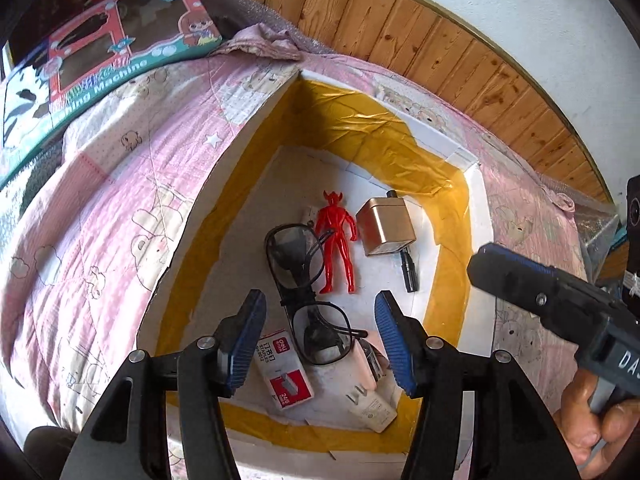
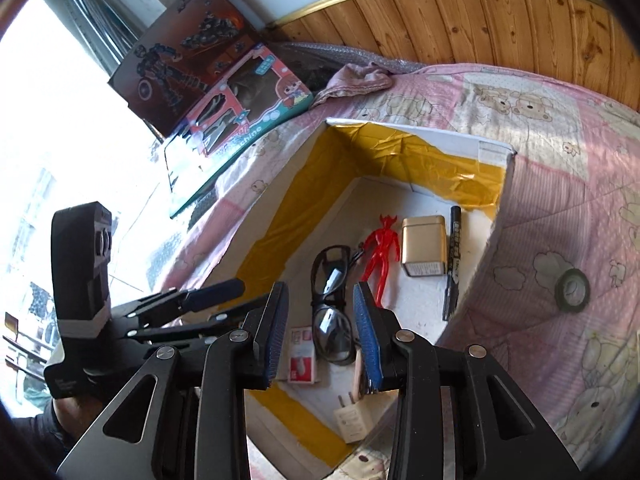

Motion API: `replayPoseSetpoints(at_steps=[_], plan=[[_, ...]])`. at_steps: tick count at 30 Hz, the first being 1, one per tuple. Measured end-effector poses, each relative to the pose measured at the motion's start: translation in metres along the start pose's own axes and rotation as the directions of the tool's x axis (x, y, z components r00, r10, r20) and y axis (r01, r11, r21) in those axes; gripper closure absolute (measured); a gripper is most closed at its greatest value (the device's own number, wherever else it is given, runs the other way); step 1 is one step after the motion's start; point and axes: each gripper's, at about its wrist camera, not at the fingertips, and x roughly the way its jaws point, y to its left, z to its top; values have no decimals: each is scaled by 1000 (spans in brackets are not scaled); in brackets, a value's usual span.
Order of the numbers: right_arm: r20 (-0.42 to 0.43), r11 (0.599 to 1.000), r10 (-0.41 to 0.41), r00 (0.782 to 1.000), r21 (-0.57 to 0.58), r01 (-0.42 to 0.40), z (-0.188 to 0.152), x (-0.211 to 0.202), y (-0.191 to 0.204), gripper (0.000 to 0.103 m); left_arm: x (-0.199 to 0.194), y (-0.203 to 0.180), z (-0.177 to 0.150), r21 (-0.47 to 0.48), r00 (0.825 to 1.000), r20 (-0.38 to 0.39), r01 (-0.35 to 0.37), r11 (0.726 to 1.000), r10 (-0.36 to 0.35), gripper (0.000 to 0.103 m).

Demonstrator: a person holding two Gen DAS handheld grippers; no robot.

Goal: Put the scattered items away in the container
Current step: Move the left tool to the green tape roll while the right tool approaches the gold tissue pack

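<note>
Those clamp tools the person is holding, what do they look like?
Each is black, with two flat fingers lined in ribbed blue pads and silver pivot screws. The right gripper carries white lettering, the left gripper a boxy black camera block. A dark sleeve shows.

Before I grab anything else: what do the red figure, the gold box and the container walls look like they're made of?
Red figure: moulded plastic, glossy, uniform colour. Gold box: probably metal tin, with brushed satin sheen and rounded edges. Container: likely white foam or cardboard, inner walls lined with wrinkled shiny yellow tape.
</note>
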Motion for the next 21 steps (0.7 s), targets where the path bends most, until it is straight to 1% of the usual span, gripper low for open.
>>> replayPoseSetpoints(at_steps=[3, 6, 8, 11, 16, 21], plan=[[35, 1000, 11, 999, 24, -11, -24, -21, -7, 66, -13, -13, -6, 46, 999, 44, 1, 999, -3, 45], [54, 998, 33, 998, 60, -36, -42, -36, -17, 66, -23, -26, -18, 80, 998, 66, 10, 997, -15, 45], [70, 996, 44, 997, 80, -50, -52, -45, -23, 66, -28, -36, -25, 103, 997, 78, -16, 995, 8, 45], [80, 992, 72, 994, 96, -80, -62, -55, -27, 66, -42, -49, -36, 139, 992, 120, -57, 989, 41, 45], [89, 995, 93, 992, 38, -96, -69, -68, -12, 66, -63, -69, -51, 202, 974, 194, -155, 967, 116, 45], [101, 995, 89, 991, -44, -85, -78, -83, 6, 66, -77, -82, -62, 221, 964, 229, -185, 958, 133, 43]])
